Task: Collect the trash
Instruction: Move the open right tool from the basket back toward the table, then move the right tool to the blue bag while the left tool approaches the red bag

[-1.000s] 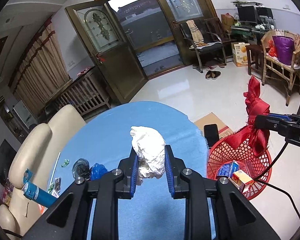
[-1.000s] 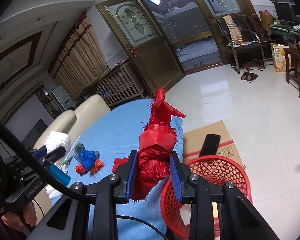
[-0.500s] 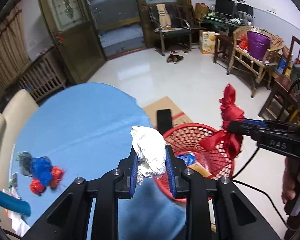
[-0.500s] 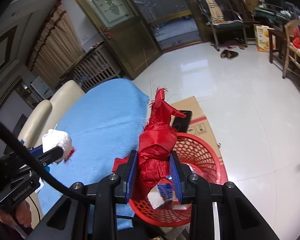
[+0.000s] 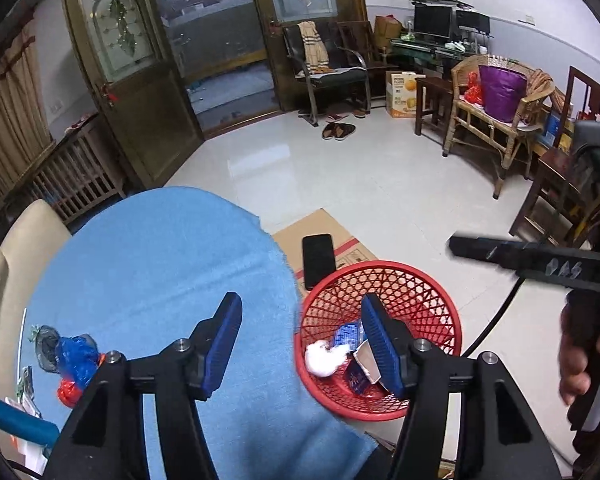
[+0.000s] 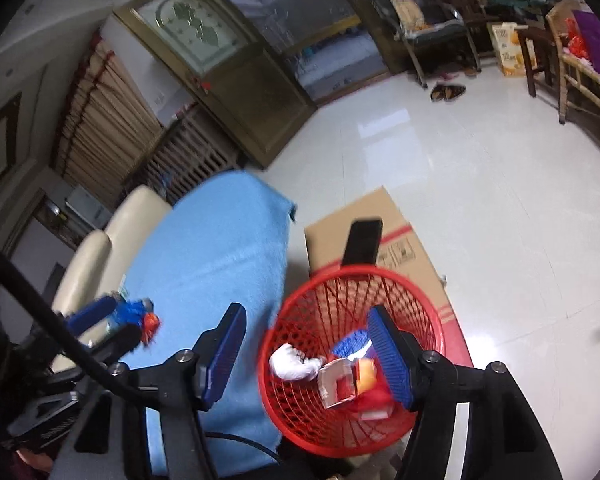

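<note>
Both loads gone from my pads: white crumpled tissue wad (image 5: 325, 359) & red fabric scrap (image 6: 374, 399) now lie in red mesh plastic basket (image 5: 428, 280). L hand-held gripper (image 5: 300, 344) & R hand-held gripper (image 6: 306, 352) opening, empty. Risk: blue/red wrappers (image 5: 74, 360) left on blue-clothed bench (image 5: 160, 264); swinging back could clip basket rim, tip it.

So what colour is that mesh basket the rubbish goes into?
Red: the mesh basket is an open red lattice, clearest in the left wrist view.
</note>
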